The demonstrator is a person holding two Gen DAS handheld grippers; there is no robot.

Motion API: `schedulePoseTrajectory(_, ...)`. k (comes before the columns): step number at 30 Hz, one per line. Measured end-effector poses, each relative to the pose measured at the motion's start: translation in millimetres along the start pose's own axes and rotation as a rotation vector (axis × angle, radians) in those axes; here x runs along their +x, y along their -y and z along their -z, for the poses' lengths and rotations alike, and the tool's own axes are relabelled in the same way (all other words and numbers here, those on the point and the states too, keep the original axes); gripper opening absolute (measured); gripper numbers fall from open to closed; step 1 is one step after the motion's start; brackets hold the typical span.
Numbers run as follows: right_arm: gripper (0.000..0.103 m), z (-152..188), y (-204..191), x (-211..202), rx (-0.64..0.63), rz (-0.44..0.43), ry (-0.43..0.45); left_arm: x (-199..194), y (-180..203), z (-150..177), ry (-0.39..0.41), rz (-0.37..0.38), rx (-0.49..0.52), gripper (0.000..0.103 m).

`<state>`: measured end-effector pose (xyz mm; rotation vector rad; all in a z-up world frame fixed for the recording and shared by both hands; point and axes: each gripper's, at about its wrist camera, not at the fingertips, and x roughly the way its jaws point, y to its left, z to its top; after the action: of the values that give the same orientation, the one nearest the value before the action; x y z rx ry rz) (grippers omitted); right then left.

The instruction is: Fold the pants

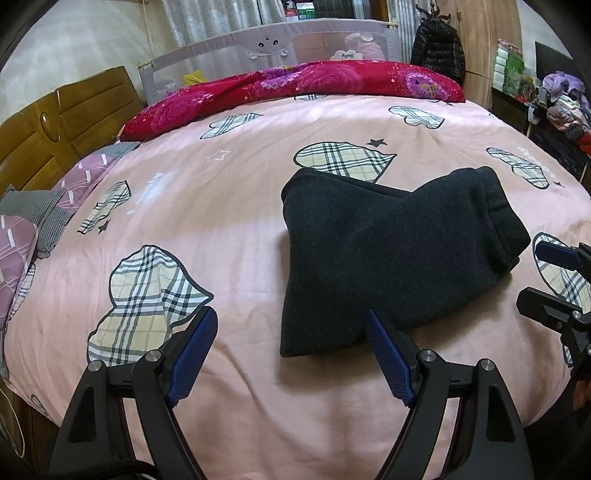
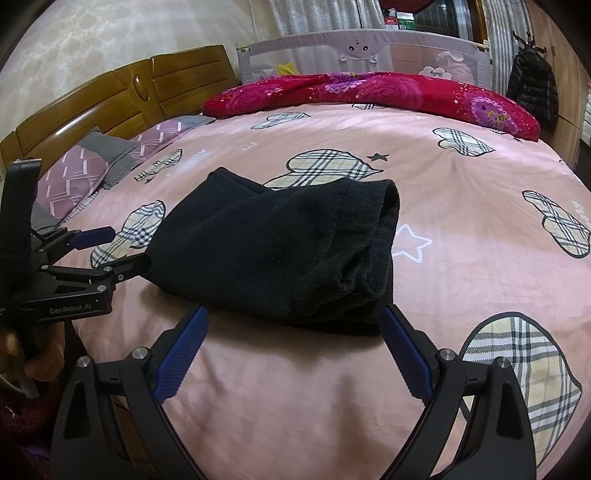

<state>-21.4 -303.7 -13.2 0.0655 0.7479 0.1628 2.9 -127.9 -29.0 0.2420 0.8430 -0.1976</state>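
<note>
Left wrist | pants (image 1: 388, 251) lay folded on bed (image 1: 240, 206) | left gripper (image 1: 291, 347), right gripper (image 2: 295, 350) both released | best withdrawn clear without snagging fabric

Bedroom, artificial light. Bed w/ pink duvet (image 1: 240, 229) printed w/ plaid hearts and stars; wooden headboard (image 1: 55, 133) at left, against pale patterned wall (image 2: 92, 40). Lilac and grey pillows (image 2: 85, 166) lie by headboard. Red floral quilt (image 1: 314, 81) bunched along far edge, in front of grey mesh bed rail (image 1: 266, 48). Pale curtains (image 1: 207, 18) behind rail. Black puffer jacket (image 1: 437, 48) hangs beside wooden wardrobe (image 1: 484, 44), far right.
</note>
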Motion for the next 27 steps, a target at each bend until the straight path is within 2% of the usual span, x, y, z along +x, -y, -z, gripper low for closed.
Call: schedulePoseTrajectory(27, 0.094, -5.0, -2.7, -2.7, -0.005, -0.006, 0.015, -3.6, -2.4, -3.9, 0.019, 0.001, 0.002, 0.082)
